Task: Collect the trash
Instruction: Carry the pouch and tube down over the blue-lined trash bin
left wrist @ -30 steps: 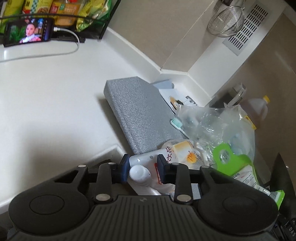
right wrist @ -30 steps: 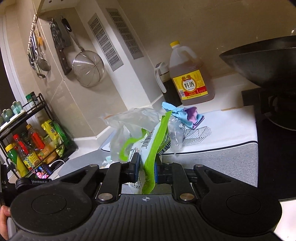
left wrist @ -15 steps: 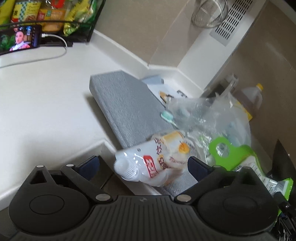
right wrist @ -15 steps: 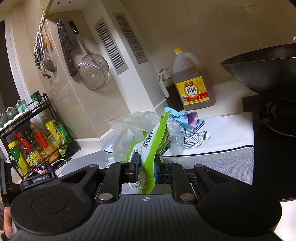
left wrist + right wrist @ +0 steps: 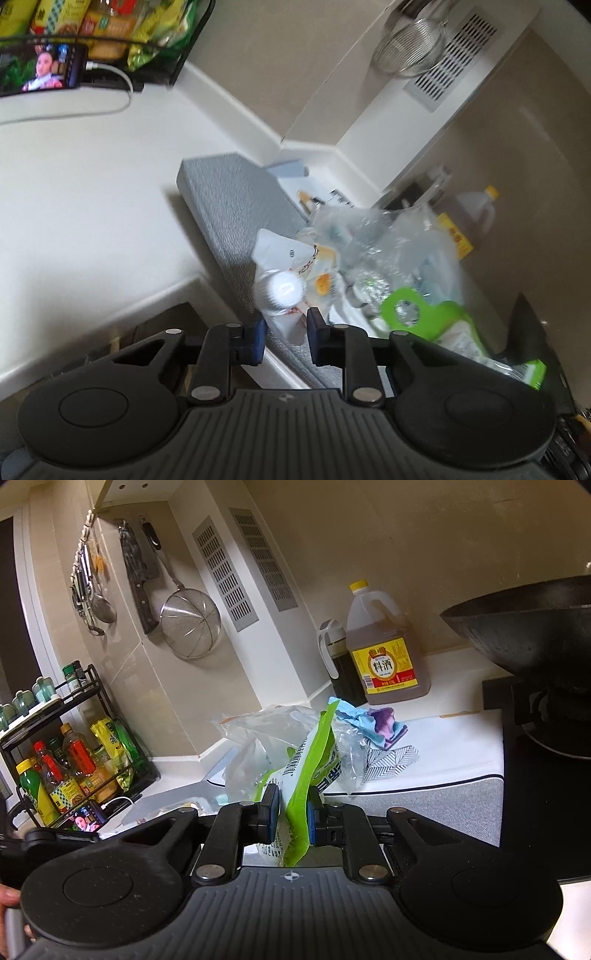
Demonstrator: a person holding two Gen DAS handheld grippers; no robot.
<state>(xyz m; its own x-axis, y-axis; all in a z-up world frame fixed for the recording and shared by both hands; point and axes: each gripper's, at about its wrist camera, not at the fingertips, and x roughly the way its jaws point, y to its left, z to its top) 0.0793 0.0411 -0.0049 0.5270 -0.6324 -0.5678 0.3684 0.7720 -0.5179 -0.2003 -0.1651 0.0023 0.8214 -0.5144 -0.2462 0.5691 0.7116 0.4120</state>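
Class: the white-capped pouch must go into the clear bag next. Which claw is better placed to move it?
The left claw: its jaws have just been closing around the pouch. The right claw is busy, clamped on the green-edged packet at the clear bag.

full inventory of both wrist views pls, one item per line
drink pouch: 1, white, white cap, at the grey mat's near edge
clear bag: 1, transparent, on the mat, behind the pouch
packet: 1, green and white, in front of the clear bag
grey mat: 1, grey, on the white counter
cloth: 1, blue and purple, behind the bag
jug: 1, amber, yellow cap, by the wall
wok: 1, black, on the stove
strainer: 1, steel, hung on the wall
phone: 1, screen lit, by the rack
left tool: black, jaws just closed onto the pouch
right tool: black, clamped on the packet
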